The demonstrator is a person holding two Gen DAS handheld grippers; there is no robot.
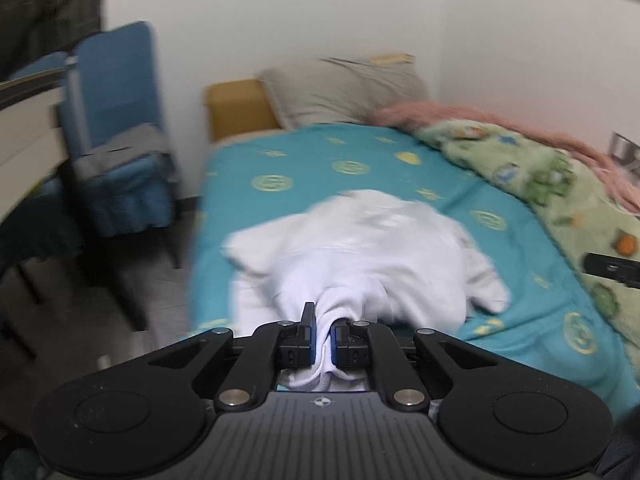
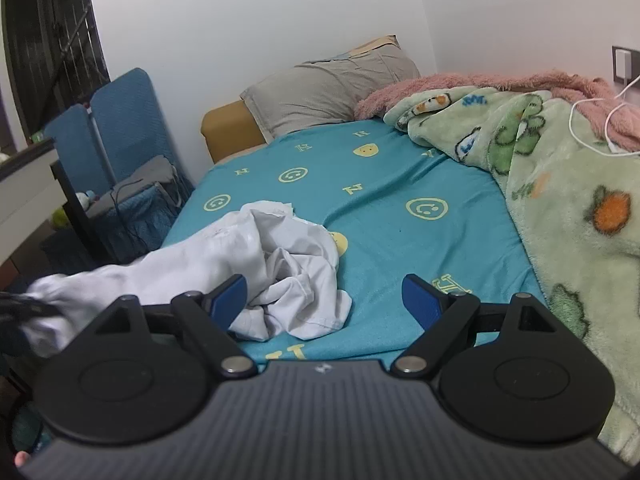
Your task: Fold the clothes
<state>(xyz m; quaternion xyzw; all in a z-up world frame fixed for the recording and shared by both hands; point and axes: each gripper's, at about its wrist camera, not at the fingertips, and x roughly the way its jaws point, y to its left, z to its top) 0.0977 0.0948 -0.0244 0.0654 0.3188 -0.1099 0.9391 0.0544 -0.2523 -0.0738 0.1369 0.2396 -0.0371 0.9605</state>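
A white garment (image 1: 360, 248) lies crumpled on the teal bed sheet (image 1: 304, 160). My left gripper (image 1: 323, 334) is shut on a bunched edge of the garment at the bed's near end, and the cloth stretches away from its blue pads. In the right wrist view the same garment (image 2: 256, 256) lies in a heap at the left of the sheet (image 2: 400, 200). My right gripper (image 2: 324, 294) is open and empty, low over the sheet, its left finger (image 2: 228, 294) beside the heap. The right gripper's tip shows at the right edge of the left wrist view (image 1: 612, 268).
A green fleece blanket (image 2: 560, 184) and a pink blanket (image 2: 500, 80) cover the bed's right side along the wall. A grey pillow (image 2: 328, 88) lies at the head. A blue chair (image 2: 120, 140) with clothes stands left of the bed. A white cable (image 2: 592, 120) lies on the blankets.
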